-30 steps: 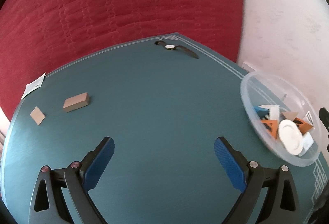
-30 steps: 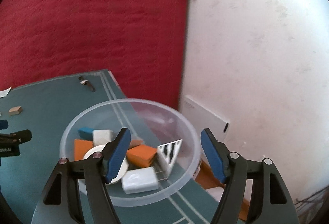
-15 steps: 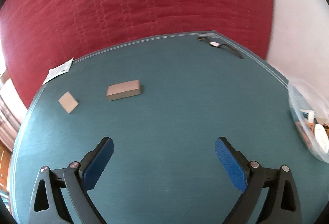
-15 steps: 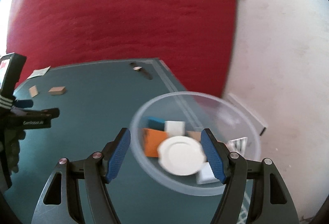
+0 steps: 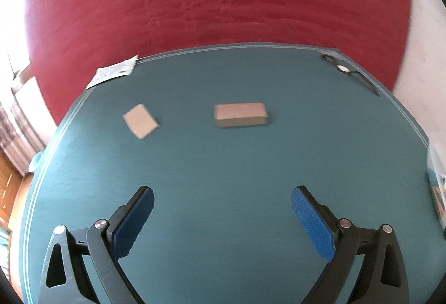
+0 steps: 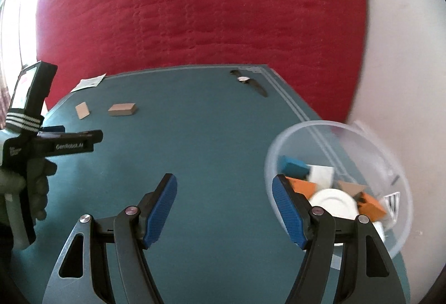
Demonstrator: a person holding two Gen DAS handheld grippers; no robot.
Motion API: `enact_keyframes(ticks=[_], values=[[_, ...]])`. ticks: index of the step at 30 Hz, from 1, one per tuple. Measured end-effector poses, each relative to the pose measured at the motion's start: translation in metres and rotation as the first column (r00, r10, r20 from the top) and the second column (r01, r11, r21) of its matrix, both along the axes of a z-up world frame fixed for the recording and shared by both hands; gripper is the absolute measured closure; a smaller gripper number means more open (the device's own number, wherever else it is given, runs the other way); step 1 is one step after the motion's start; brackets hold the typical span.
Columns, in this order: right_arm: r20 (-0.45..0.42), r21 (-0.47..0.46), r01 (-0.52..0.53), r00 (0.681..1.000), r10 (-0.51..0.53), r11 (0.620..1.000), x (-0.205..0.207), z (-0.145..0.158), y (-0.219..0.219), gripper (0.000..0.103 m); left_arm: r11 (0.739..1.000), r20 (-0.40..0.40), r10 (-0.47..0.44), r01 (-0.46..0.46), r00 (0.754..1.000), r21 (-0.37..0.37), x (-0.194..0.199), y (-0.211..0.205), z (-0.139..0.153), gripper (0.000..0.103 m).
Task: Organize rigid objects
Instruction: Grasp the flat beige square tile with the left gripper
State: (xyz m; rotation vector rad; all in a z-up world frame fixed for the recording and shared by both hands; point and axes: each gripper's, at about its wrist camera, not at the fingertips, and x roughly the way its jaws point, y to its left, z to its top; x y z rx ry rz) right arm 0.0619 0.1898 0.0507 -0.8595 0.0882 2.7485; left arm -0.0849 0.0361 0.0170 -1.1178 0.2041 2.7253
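Lying on the teal surface [image 5: 223,164] are a tan block [image 5: 240,115] and, to its left, a thin tan card [image 5: 140,120], the two apart from each other; a white paper slip [image 5: 114,72] sits at the far left edge; a wristwatch [image 6: 248,82] lies near the far right corner; a red quilted cloth [image 6: 200,5] hangs behind; nothing stands between either pair of tongs and the block. A clear plastic bowl [image 6: 390,153] rests at the surface's right side, holding blue, orange, white and tan pieces plus a white round lid [image 6: 334,202]. The left tongs [image 5: 223,209] point downward over bare surface, spread wide and empty; seen from the right wrist, a gloved hand [image 6: 33,184] grips their handle at the left. The right tongs [image 6: 224,202] are parted about halfway, empty, their right finger in front of the bowl's near rim. Compared with a second ago, both views have swung leftward; the bowl has slid from under the right tongs to their right; the block now sits centred ahead of the left tongs.
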Motion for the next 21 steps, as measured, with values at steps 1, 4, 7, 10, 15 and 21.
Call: enact_keyframes(ticks=[1, 4, 7, 10, 15, 21], values=[[0.003, -0.006, -0.008, 1.0, 0.008, 1.0, -0.002, -0.001, -0.002, 0.031, 1.0, -0.002, 0.012, -0.012, 1.0, 0.001, -0.003, -0.004, 0.001, 0.002], [0.01, -0.019, -0.034, 0.999, 0.034, 0.999, -0.009, -0.002, -0.009, 0.031, 0.998, -0.007, 0.061, -0.06, 0.998, 0.007, -0.014, -0.02, 0.004, 0.002], [0.016, -0.024, -0.057, 0.998, 0.057, 0.998, -0.016, -0.005, -0.016, 0.031, 0.994, 0.001, 0.111, -0.111, 0.994, 0.014, -0.027, -0.035, 0.004, 0.002], [0.022, -0.033, -0.072, 0.997, 0.073, 0.997, -0.022, -0.009, -0.021, 0.031, 0.987, 0.011, 0.161, -0.161, 0.987, 0.021, -0.039, -0.05, 0.003, 0.002], [0.05, -0.042, -0.097, 0.994, 0.099, 0.994, -0.03, -0.019, -0.027, 0.031, 0.974, 0.021, 0.227, -0.227, 0.974, 0.026, -0.055, -0.066, 0.001, 0.002], [0.048, -0.077, -0.099, 0.994, 0.103, 0.992, -0.031, -0.019, -0.021, 0.031, 0.959, 0.046, 0.28, -0.281, 0.959, 0.033, -0.079, -0.071, -0.005, 0.002]])
